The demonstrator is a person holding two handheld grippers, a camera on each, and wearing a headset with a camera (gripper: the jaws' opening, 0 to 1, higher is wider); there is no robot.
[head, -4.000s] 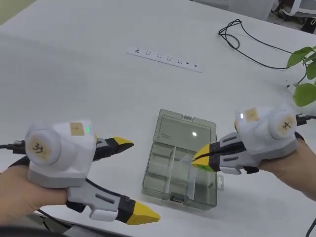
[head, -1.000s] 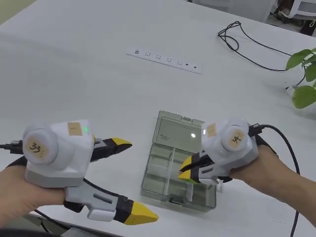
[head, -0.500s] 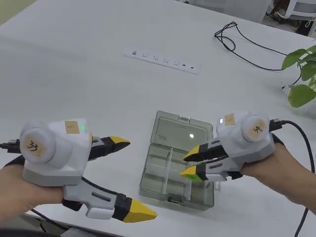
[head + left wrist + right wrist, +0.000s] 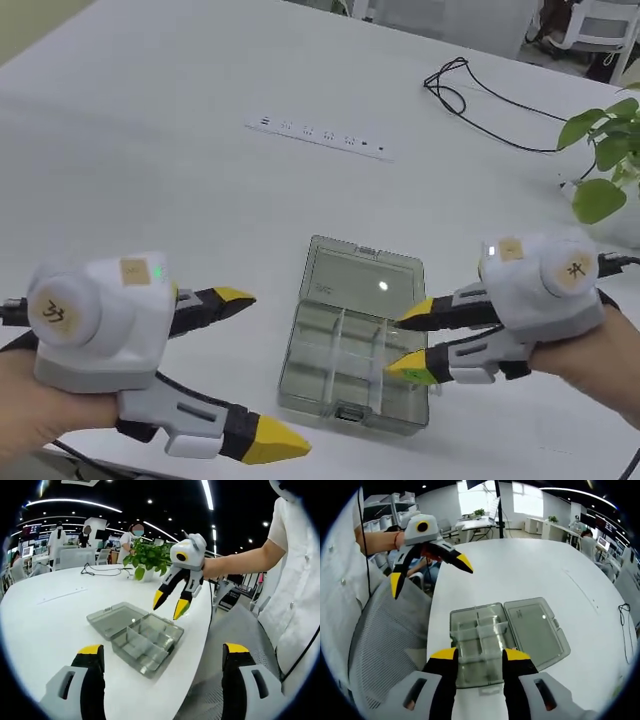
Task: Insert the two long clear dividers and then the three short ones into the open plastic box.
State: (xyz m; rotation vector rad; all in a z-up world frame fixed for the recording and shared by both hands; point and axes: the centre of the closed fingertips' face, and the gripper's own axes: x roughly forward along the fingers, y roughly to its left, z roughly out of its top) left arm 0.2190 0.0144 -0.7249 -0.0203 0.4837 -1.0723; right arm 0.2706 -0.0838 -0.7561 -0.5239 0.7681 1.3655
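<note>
Head view: the open plastic box point(image 4: 310, 400) sits on the white table point(image 4: 150, 150) between your two grippers, with its lid point(image 4: 365, 272) flat behind it. Clear dividers point(image 4: 338, 335) stand upright inside and split it into compartments. Two long ones running front to back look seated. I can't count the short ones. Your left gripper point(image 4: 255, 368) has its jaws spread wide and empty, and it's left of the box, apart from it. Your right gripper point(image 4: 410, 340) has its jaws parted with nothing between them, tips over the box's right side. I can't tell whether they touch it.

Left gripper view: your own jaws are far apart at the bottom, with the box ahead of them near the table edge. The right gripper hangs above the box's far side, released and empty.

Right gripper view: your own jaws are apart and frame the near end of the box, with the compartments between them. The left gripper is up and to the left, off past the table edge, wide open.

Step, as a judgement: you're between insertions or close to done, since neither tong carries a divider. If a short one remains, the next move is to pinch it by its top edge. Keep it upright, line its ends up with the slots, and press straight down. The left gripper could steady the box wall.
</note>
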